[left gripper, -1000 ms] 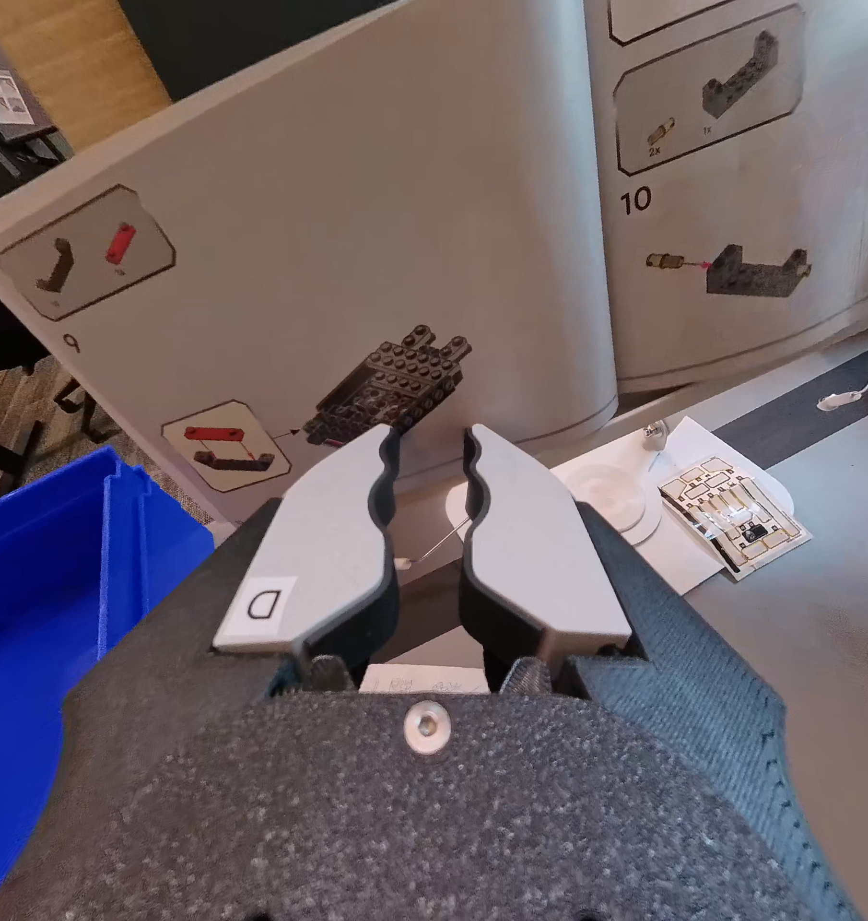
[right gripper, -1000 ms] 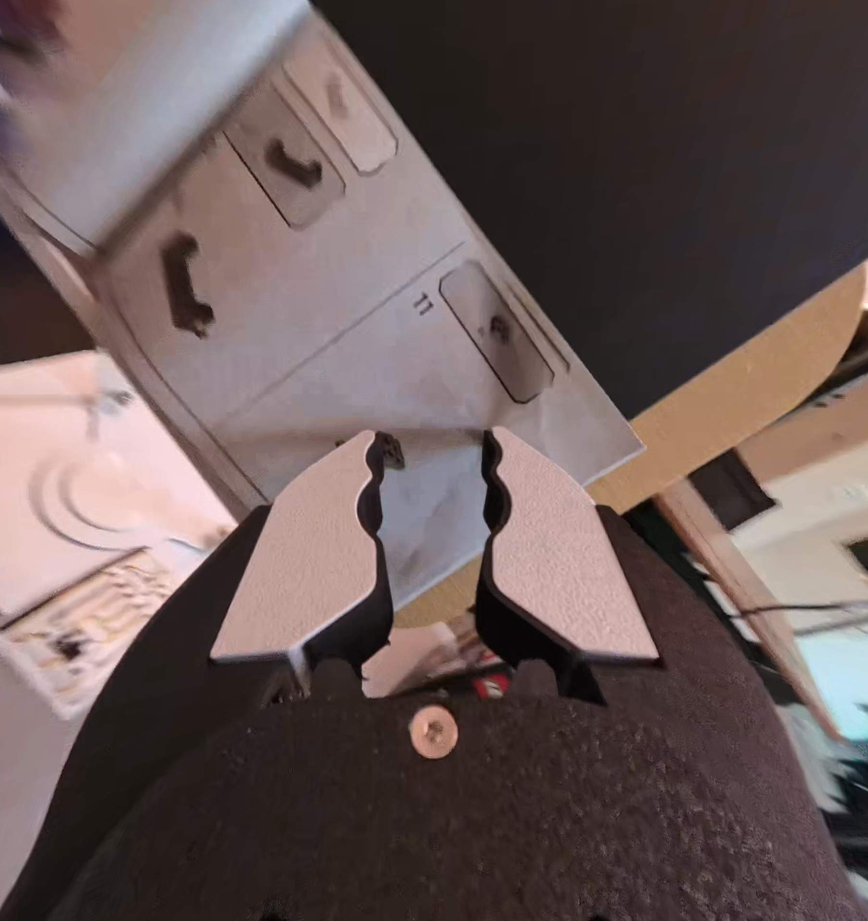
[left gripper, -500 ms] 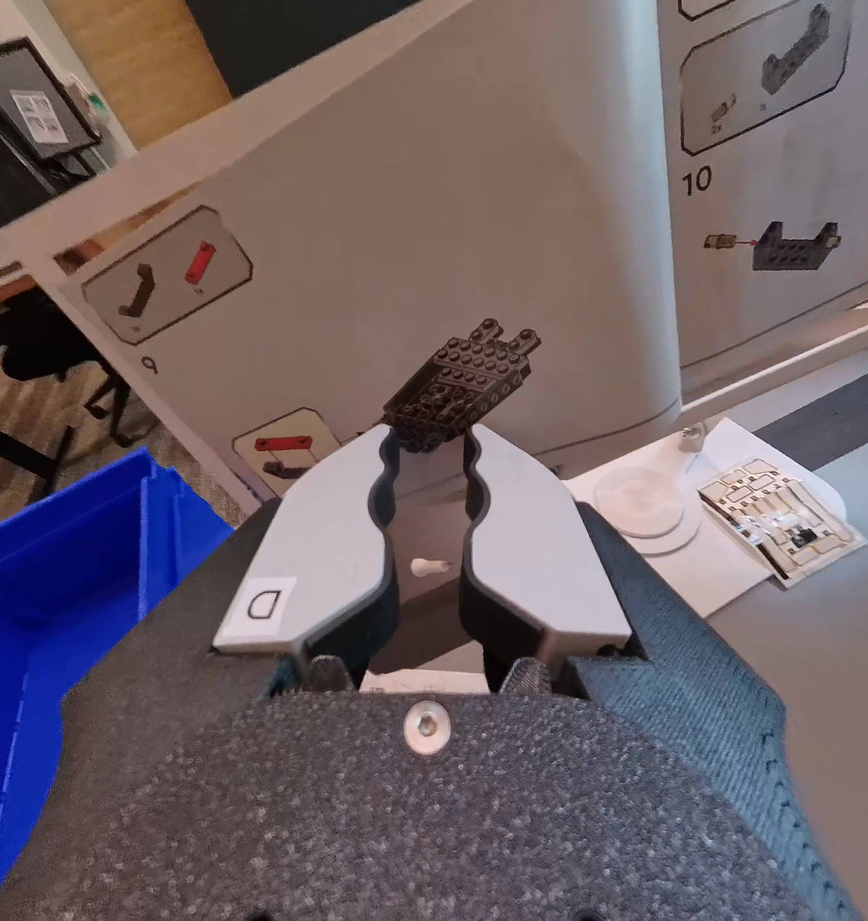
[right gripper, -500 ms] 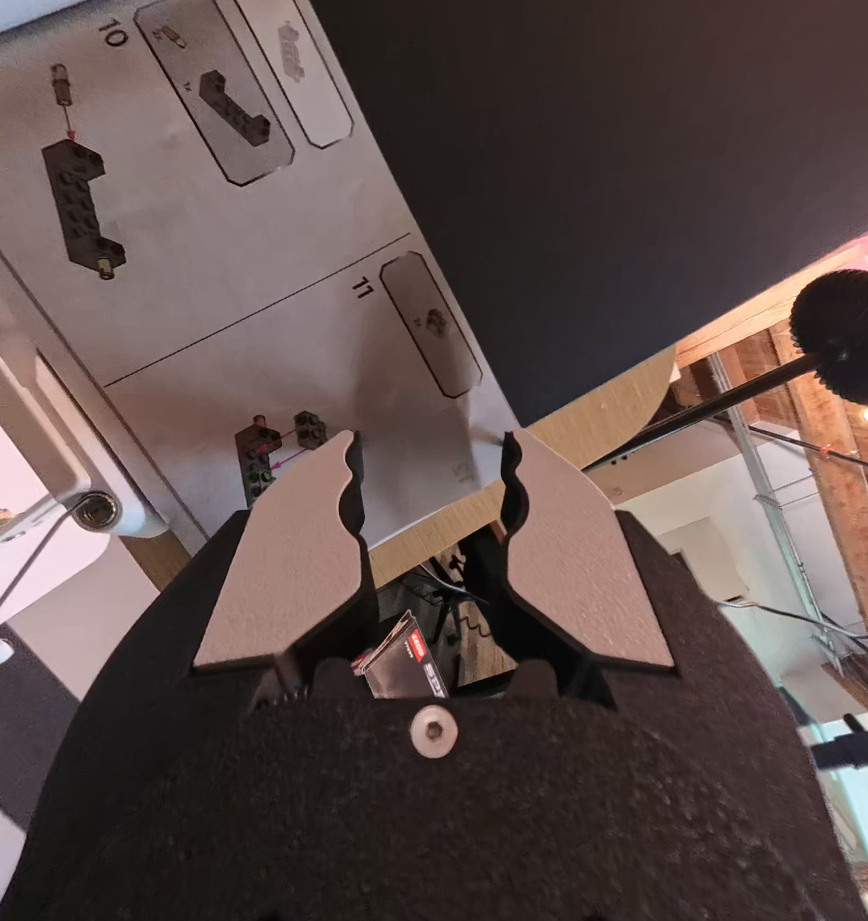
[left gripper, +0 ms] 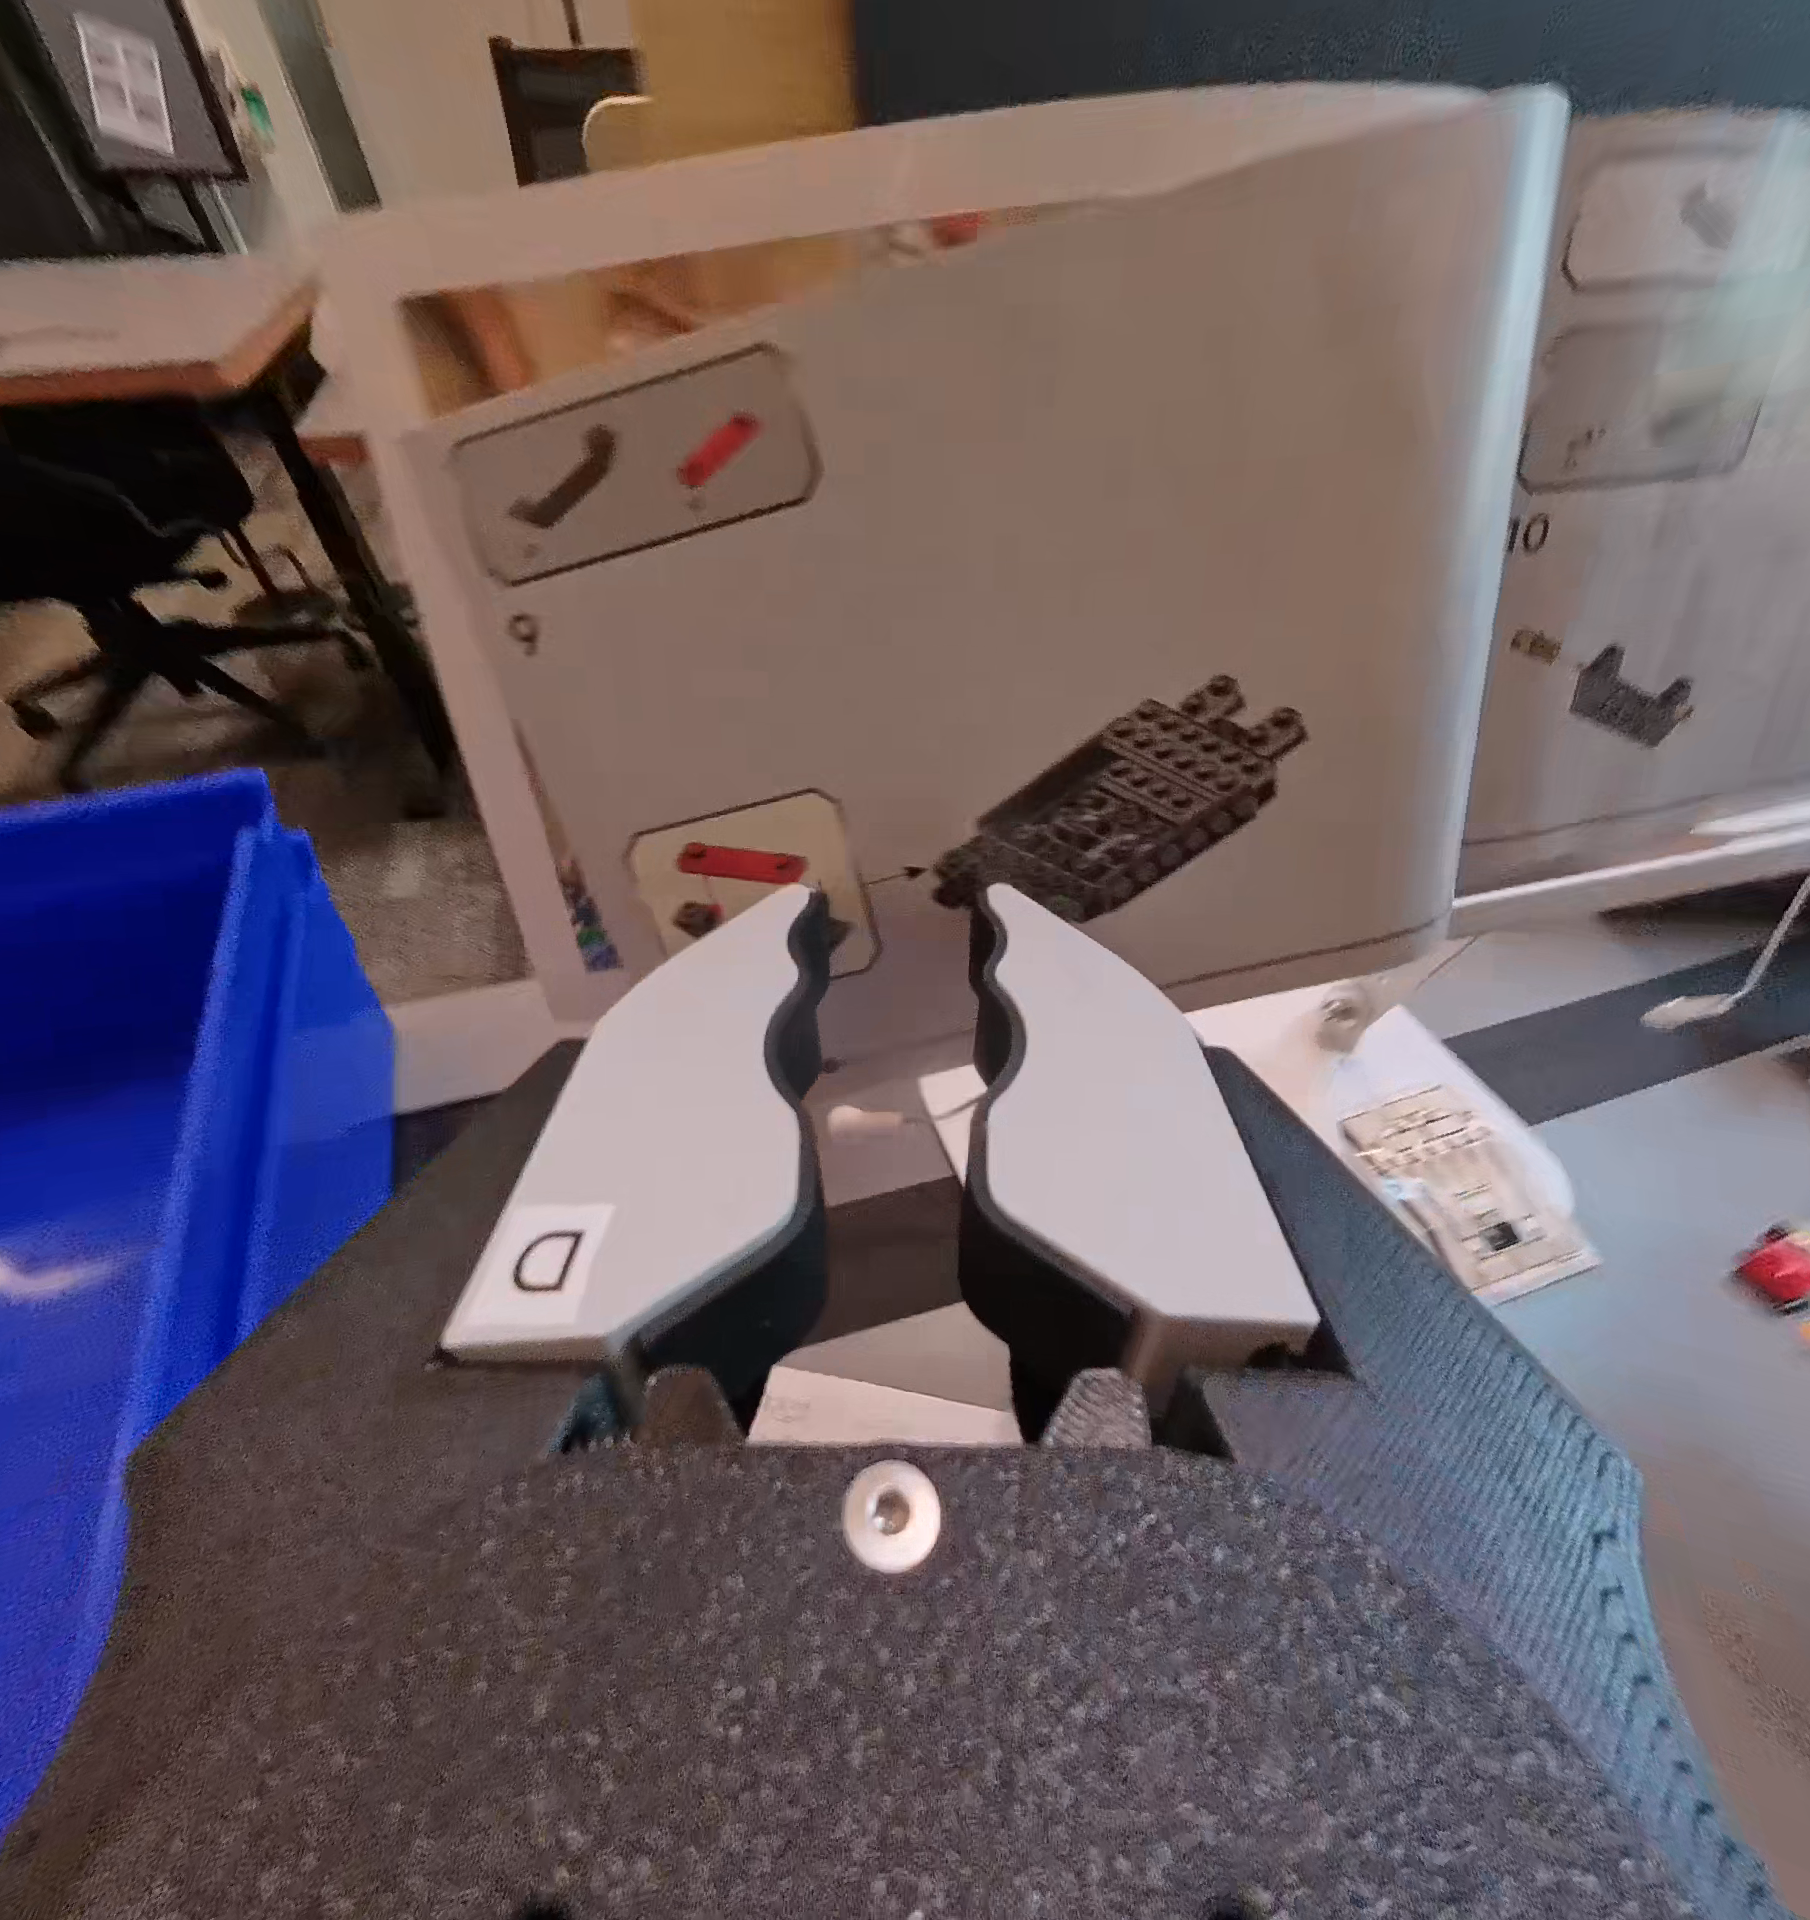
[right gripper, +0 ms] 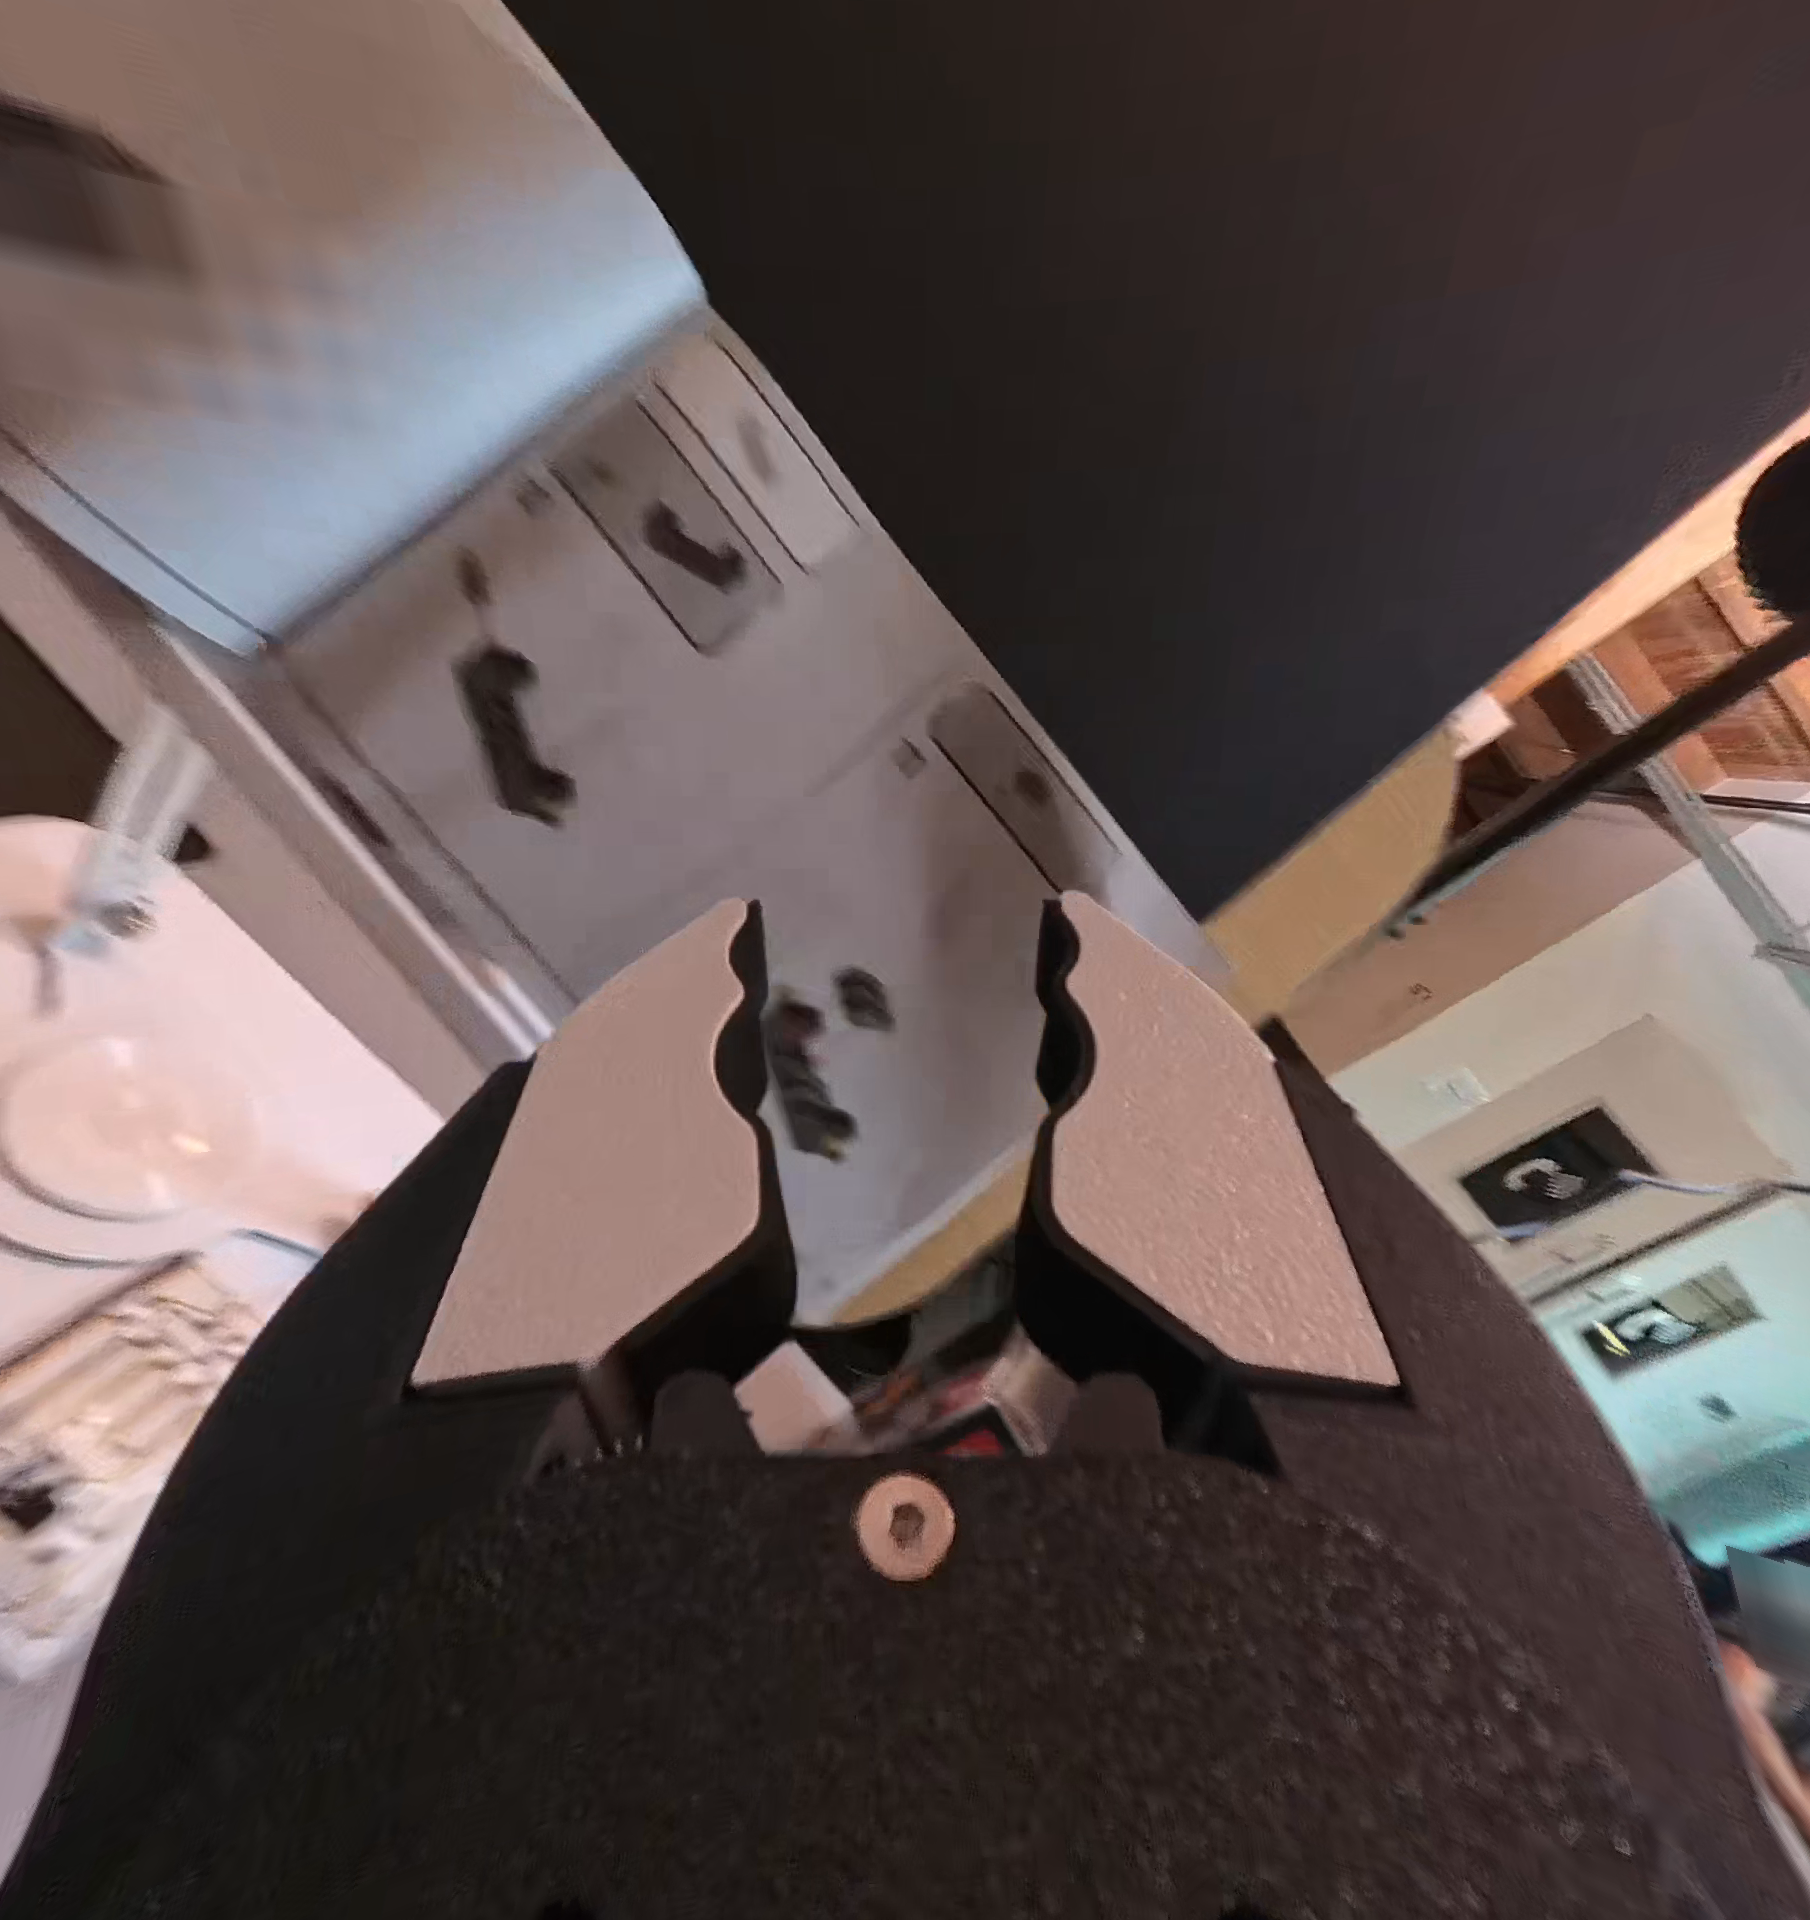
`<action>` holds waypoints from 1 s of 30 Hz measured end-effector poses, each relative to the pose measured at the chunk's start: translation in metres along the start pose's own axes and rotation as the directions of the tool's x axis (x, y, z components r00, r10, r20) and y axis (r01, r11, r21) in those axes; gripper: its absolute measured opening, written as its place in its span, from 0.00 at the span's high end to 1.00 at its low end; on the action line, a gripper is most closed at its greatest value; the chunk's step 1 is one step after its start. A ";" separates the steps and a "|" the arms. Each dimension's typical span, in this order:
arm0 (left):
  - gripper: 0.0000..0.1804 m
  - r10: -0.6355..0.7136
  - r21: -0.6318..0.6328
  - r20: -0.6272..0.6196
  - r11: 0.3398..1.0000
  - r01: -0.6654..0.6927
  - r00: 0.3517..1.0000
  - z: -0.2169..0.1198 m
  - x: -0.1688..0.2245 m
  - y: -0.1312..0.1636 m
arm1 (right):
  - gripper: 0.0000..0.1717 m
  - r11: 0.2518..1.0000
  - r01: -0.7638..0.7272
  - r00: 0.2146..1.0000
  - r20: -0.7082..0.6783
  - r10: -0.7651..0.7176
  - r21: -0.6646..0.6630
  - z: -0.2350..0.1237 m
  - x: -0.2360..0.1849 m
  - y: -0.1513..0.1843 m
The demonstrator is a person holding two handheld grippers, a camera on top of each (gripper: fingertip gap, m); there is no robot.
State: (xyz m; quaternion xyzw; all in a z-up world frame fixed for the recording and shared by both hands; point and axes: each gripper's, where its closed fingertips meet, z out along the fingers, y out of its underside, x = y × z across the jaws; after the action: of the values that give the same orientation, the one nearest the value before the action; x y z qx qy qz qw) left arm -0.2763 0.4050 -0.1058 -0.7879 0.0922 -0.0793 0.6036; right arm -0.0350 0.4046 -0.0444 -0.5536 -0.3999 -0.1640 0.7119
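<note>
An open instruction booklet (left gripper: 984,540) stands upright on a white stand at the back of the grey table (left gripper: 1711,1558). Its pages show drawings of dark and red bricks. My left gripper (left gripper: 898,899) points at the lower part of the left page, short of it. Its jaws are open with nothing between the pads. My right gripper (right gripper: 901,909) points up at the tilted right page (right gripper: 610,831). Its jaws are open wider, with nothing between them. Both views are blurred by motion.
A blue bin (left gripper: 101,1039) stands at the left. A small printed sheet (left gripper: 1452,1174) and a few loose red and dark bricks (left gripper: 1794,1268) lie on the table at the right. A clear disc (right gripper: 122,1122) sits on the white stand base. A fuzzy black ball on a pole (right gripper: 1805,540) is at the upper right. Across from one pair of fingers to the other is roughly 25 centimeters.
My right gripper's jaws have opened wider and its view has swung across the right page. My left gripper has drawn back and turned left, its jaws unchanged.
</note>
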 end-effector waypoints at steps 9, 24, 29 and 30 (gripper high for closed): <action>0.86 -0.205 0.104 0.011 0.974 0.202 0.979 -0.026 -0.026 0.007 | 0.58 0.996 -0.092 0.972 0.217 0.090 -0.002 0.037 -0.118 -0.066; 0.88 -0.256 0.222 0.016 0.943 0.247 0.966 -0.047 -0.037 0.005 | 0.62 0.979 -0.197 0.964 0.174 0.201 -0.044 0.071 -0.118 -0.073; 0.88 -0.242 0.208 0.010 0.950 0.235 0.970 -0.044 -0.033 0.007 | 0.64 0.980 -0.195 0.965 0.172 0.199 -0.036 0.069 -0.116 -0.072; 0.88 -0.238 0.207 0.012 0.951 0.231 0.971 -0.043 -0.033 0.007 | 0.64 0.980 -0.196 0.964 0.174 0.199 -0.036 0.069 -0.115 -0.072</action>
State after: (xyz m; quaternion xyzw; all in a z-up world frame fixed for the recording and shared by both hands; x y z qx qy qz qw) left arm -0.3187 0.3703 -0.1022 -0.7283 -0.0218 -0.1451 0.6693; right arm -0.1824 0.4203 -0.0792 -0.6095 -0.4026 -0.0460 0.6814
